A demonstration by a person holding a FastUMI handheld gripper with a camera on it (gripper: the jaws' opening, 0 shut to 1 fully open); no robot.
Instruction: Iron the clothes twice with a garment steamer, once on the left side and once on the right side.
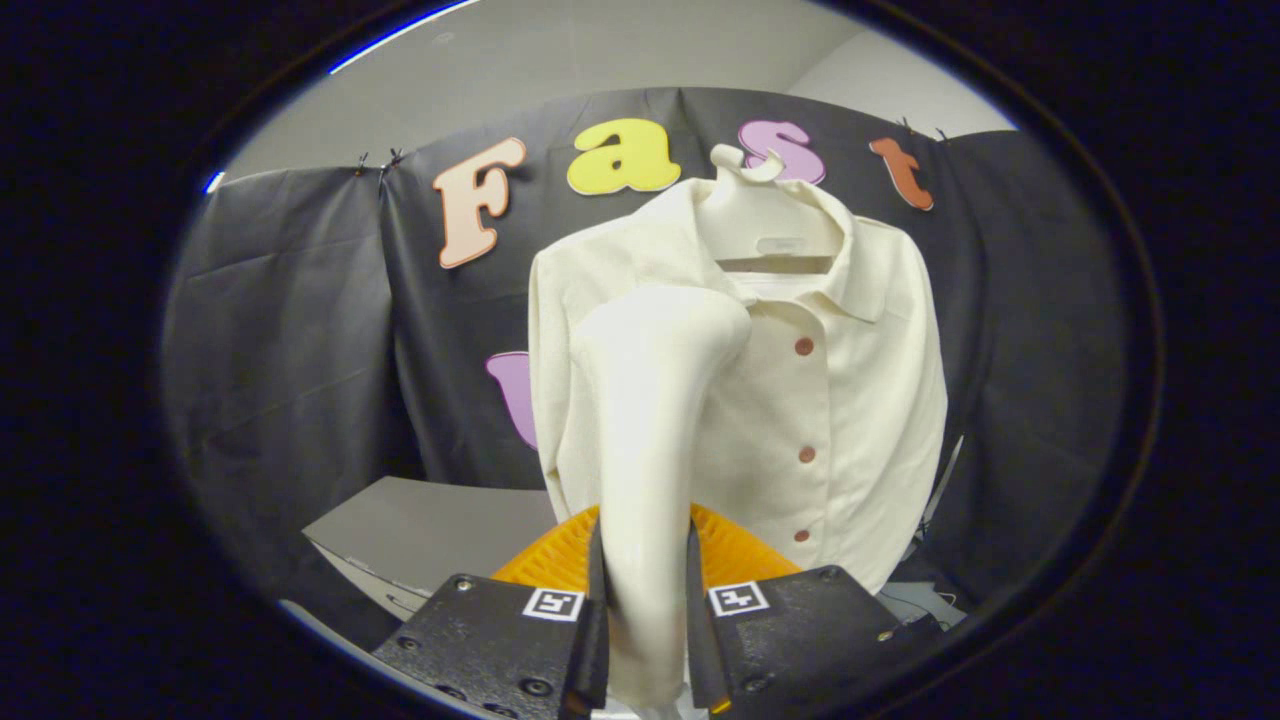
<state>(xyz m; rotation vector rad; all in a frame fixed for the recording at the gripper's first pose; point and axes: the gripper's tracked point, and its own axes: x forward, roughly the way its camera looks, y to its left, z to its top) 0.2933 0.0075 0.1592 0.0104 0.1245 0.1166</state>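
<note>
A cream button-up shirt [850, 400] with reddish buttons hangs on a pale hanger [765, 215] in front of the booth's black wall. The cream garment steamer [650, 420] rises from between my fingers, and its head leans against the shirt's left chest beside the button line. My gripper [645, 640] is shut on the steamer's handle, with both fingers pressing its sides. The steamer covers much of the shirt's left front.
A grey tabletop [420, 530] lies below and to the left of the shirt. An orange ribbed piece [740, 555] shows just beyond my fingers. The black wall cloth [300, 330] closes off the back and both sides.
</note>
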